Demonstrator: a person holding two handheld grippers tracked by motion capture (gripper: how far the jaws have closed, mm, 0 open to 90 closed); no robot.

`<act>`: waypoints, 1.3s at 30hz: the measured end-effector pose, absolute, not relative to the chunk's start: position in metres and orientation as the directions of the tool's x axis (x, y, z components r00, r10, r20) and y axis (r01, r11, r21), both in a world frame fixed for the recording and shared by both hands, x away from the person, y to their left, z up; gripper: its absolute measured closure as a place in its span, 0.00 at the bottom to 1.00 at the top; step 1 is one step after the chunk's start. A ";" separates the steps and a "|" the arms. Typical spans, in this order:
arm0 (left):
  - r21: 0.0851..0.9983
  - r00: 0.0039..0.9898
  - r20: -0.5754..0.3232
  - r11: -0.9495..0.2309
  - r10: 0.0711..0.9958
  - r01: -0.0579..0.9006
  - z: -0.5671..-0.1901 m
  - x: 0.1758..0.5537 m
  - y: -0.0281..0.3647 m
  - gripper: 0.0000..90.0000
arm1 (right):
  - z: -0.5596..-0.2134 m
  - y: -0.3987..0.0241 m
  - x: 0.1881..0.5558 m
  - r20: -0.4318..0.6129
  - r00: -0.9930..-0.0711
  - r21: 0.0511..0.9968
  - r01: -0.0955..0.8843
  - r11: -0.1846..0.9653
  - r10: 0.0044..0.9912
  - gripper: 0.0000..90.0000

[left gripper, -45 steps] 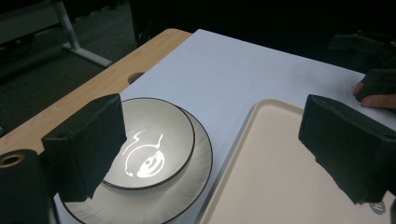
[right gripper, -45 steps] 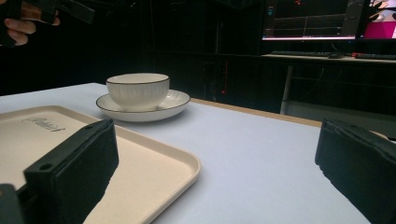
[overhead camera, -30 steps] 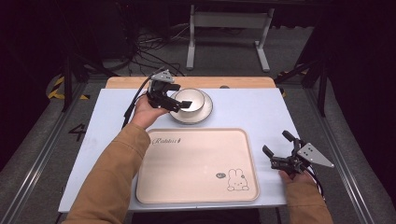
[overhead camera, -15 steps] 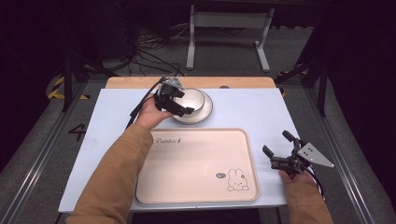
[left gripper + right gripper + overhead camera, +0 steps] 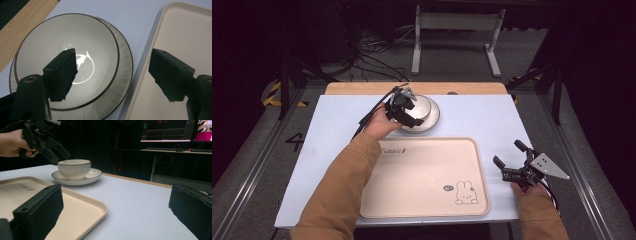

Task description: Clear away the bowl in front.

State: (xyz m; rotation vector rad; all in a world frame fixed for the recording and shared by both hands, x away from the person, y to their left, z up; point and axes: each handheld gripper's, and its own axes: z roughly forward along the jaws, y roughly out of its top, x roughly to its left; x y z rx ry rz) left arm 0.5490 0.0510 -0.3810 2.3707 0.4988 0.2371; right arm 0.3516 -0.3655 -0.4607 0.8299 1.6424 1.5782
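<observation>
High view: bowl [image 5: 418, 111] sits on a saucer [image 5: 432, 120] at the far middle of the pale blue surface [image 5: 332, 130], just past the far edge of the beige tray [image 5: 422, 175]. Left gripper [image 5: 404, 112] hangs over the bowl's left rim, hand behind it. Right gripper [image 5: 512, 162] rests near the right edge of the surface, just right of the tray, well apart from the bowl.

Left gripper view adds what the high view can't: looking straight down into the bowl [image 5: 67, 62], it's empty with a light glare in the bottom. One finger [image 5: 62, 72] is over the bowl's inside, the other finger [image 5: 170, 72] is out over the tray corner [image 5: 180, 30]. The bowl's rim and the saucer [image 5: 125, 72] lie between them. No contact visible on either.

Right gripper view gives the side profile: bowl [image 5: 74, 168] upright on the saucer [image 5: 95, 173], left gripper [image 5: 53, 153] tilted down at the bowl's left rim, tips just above it, touching or not I can't tell. Tray [image 5: 80, 207] is bare.

Fingers: left gripper's are spread but have just been closing, bowl rim between them, not pinched. Right gripper's fingers [image 5: 37, 212] are spread wide, holding nothing.
</observation>
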 end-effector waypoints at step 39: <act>0.514 0.940 0.087 -0.824 0.329 0.240 -0.409 0.561 0.028 0.75 | -0.461 -0.366 0.352 -0.053 -0.551 0.999 -0.022 0.049 0.833 0.00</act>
